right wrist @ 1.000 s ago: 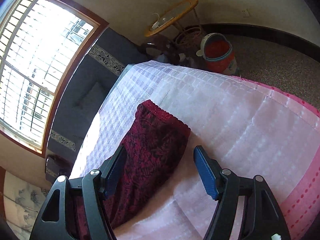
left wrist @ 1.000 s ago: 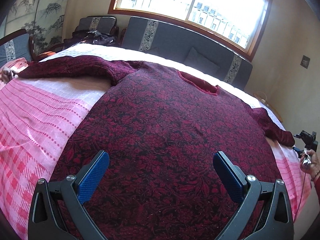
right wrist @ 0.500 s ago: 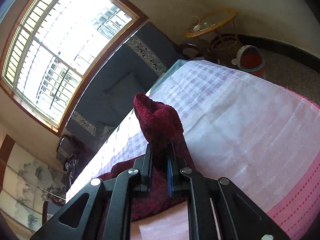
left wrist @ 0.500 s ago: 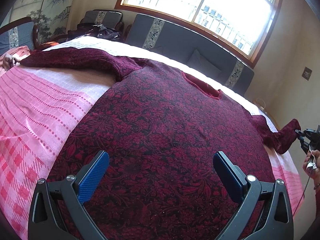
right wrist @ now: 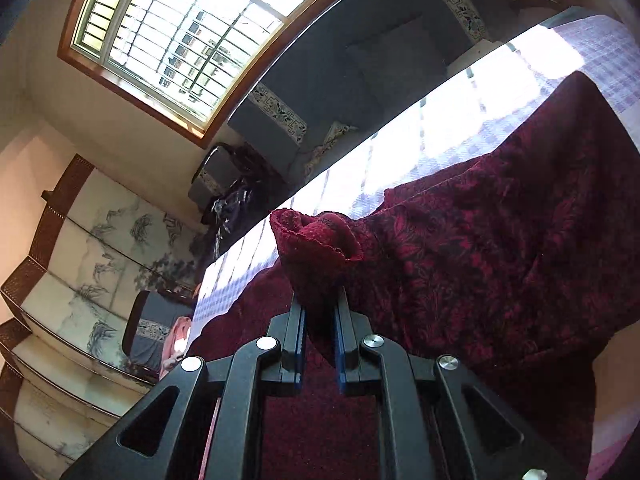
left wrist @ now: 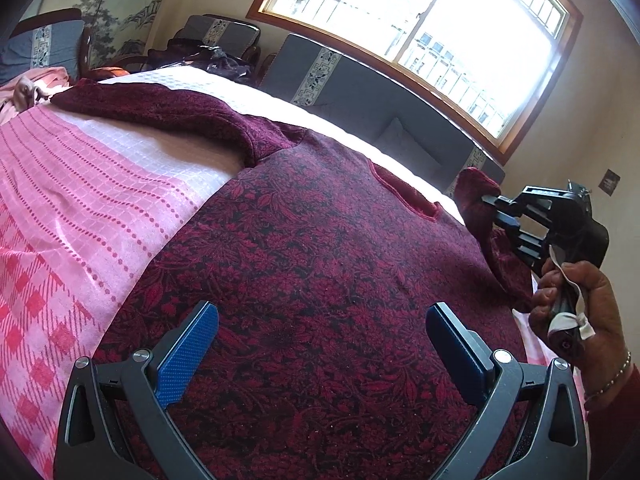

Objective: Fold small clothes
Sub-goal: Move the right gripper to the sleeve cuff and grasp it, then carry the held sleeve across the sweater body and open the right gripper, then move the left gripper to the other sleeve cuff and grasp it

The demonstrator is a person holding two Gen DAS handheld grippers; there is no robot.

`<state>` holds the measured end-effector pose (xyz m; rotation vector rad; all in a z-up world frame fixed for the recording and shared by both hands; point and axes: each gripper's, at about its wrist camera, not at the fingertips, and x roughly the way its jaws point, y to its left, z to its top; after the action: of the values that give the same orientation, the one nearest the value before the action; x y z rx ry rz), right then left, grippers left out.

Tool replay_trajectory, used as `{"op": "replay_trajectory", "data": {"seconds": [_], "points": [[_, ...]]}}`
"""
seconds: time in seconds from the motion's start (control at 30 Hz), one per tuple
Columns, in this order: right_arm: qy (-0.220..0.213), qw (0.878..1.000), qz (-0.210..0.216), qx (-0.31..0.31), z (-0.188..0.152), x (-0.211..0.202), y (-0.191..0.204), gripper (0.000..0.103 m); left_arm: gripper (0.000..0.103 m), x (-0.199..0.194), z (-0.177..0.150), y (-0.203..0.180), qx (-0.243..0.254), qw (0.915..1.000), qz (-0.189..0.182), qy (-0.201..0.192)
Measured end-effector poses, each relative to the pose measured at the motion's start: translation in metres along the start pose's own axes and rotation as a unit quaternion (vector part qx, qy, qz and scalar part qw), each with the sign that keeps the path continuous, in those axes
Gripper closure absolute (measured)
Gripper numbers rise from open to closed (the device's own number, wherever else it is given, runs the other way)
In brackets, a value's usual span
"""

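A dark red floral sweater point(left wrist: 320, 264) lies spread flat on the pink checked bedspread point(left wrist: 80, 208). Its left sleeve point(left wrist: 160, 108) stretches out toward the far left. My left gripper point(left wrist: 320, 344) hangs open just above the sweater's lower body, nothing between its blue pads. My right gripper point(right wrist: 319, 312) is shut on the cuff of the right sleeve point(right wrist: 316, 248), lifted off the bed and held over the sweater's body point(right wrist: 500, 240). In the left wrist view the right gripper point(left wrist: 490, 210) shows at the right edge with the sleeve cuff point(left wrist: 476, 192) pinched in it.
A grey padded bench point(left wrist: 360, 96) runs under the big window point(left wrist: 420, 28) behind the bed. Dark clothes lie heaped on a chair point(left wrist: 212, 56) at the back left. A painted folding screen point(right wrist: 80, 280) stands at the bed's far end. A hand point(left wrist: 576, 304) holds the right gripper's handle.
The right gripper closed on the right sleeve's cuff, lifted it from the bed and carried it inward over the sweater's body. The left gripper stayed over the hem, rolling slightly.
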<state>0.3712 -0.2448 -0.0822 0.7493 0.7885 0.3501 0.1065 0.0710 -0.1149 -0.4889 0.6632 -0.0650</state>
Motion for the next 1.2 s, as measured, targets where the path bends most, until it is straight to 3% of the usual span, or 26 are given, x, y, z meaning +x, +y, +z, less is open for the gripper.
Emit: {"op": "replay_trajectory", "data": {"seconds": [0.23, 0.5, 0.6, 0.67, 0.73, 0.83, 0.93, 1.0, 1.07, 1.2], "points": [[0.047, 0.999, 0.003, 0.014, -0.038, 0.087, 0.037, 0.092, 0.000, -0.001, 0.001, 0.007, -0.022, 0.9997, -0.011, -0.003], [0.067, 0.998, 0.005, -0.001, -0.055, 0.118, 0.057, 0.090, 0.000, -0.004, 0.000, 0.006, -0.025, 0.9994, -0.020, -0.011], [0.086, 0.996, 0.005, -0.011, -0.059, 0.127, 0.059, 0.081, 0.000, -0.007, -0.002, 0.008, -0.029, 0.9993, -0.020, -0.011], [0.100, 0.995, 0.016, -0.014, -0.063, 0.129, 0.060, 0.056, 0.000, -0.007, -0.002, 0.009, -0.032, 0.9993, -0.018, -0.008], [0.096, 0.995, 0.037, -0.019, -0.065, 0.117, 0.062, 0.049, 0.000, -0.005, -0.001, 0.009, -0.035, 0.9992, -0.016, -0.004], [0.068, 0.994, 0.064, -0.054, -0.065, 0.076, 0.068, 0.049, 0.000, 0.000, 0.000, 0.011, -0.039, 0.9991, -0.014, 0.006], [0.044, 0.992, 0.057, -0.107, -0.074, 0.021, 0.070, 0.049, 0.000, 0.008, 0.003, 0.015, -0.048, 0.9980, -0.029, 0.029], [0.015, 0.986, 0.012, -0.163, -0.089, -0.017, 0.070, 0.046, 0.000, 0.012, 0.006, 0.018, -0.054, 0.9958, -0.057, 0.046], [-0.010, 0.975, -0.057, -0.215, -0.103, -0.047, 0.062, 0.035, 0.000, 0.005, 0.014, 0.021, -0.064, 0.9942, -0.073, 0.044], [-0.010, 0.959, -0.132, -0.250, -0.127, -0.073, 0.038, 0.035, 0.000, -0.019, 0.048, 0.031, -0.044, 0.9968, -0.066, -0.003]]}}
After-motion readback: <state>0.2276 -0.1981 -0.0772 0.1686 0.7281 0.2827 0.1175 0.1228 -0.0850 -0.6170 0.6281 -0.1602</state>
